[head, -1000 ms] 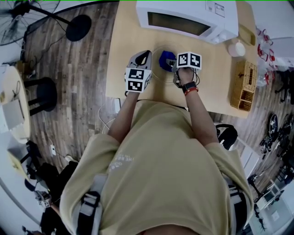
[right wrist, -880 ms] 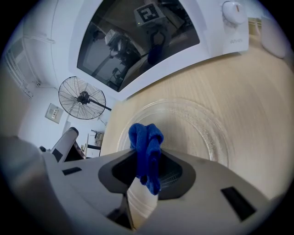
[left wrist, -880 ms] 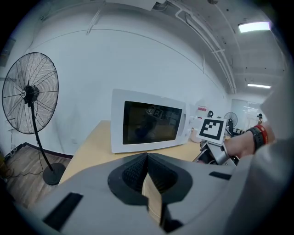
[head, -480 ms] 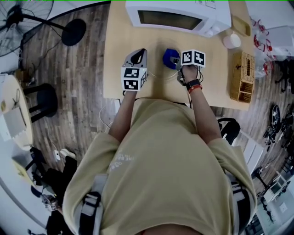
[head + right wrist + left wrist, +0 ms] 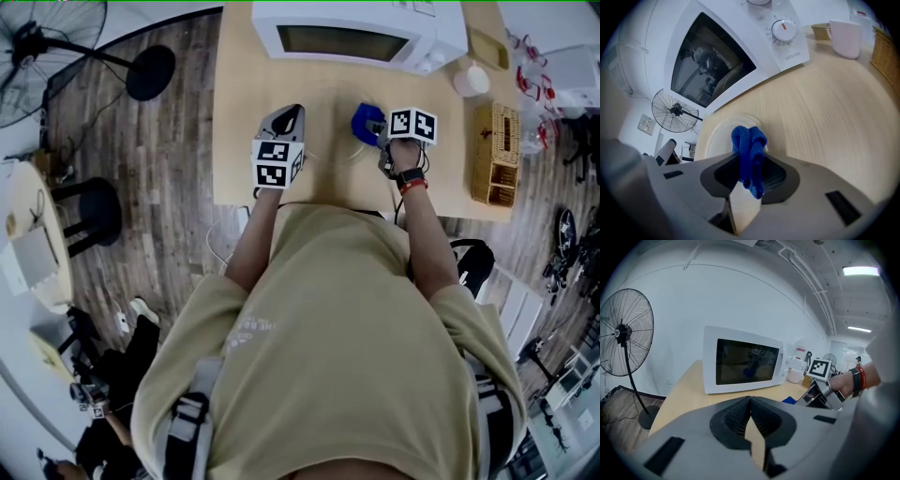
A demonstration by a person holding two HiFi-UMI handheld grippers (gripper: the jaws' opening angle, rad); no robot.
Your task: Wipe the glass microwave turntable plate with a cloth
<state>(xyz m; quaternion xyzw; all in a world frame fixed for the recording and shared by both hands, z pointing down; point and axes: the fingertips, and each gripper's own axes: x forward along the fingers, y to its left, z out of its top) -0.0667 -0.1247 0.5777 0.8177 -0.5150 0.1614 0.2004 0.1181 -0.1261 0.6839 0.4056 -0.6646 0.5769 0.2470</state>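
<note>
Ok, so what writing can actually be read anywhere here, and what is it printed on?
"WH...": grey lettering under the dial of the microwave; the remaining letters are too blurred to read.
Shirt print: too small and distorted to read.
Marker cubes: black-and-white square patterns, no words.

Blue cloth [image 5: 749,150], white microwave [image 5: 356,37], pale wood-grain table [image 5: 246,141], black-and-white square-patterned marker cubes [image 5: 277,161], tan woven basket [image 5: 494,155]
</note>
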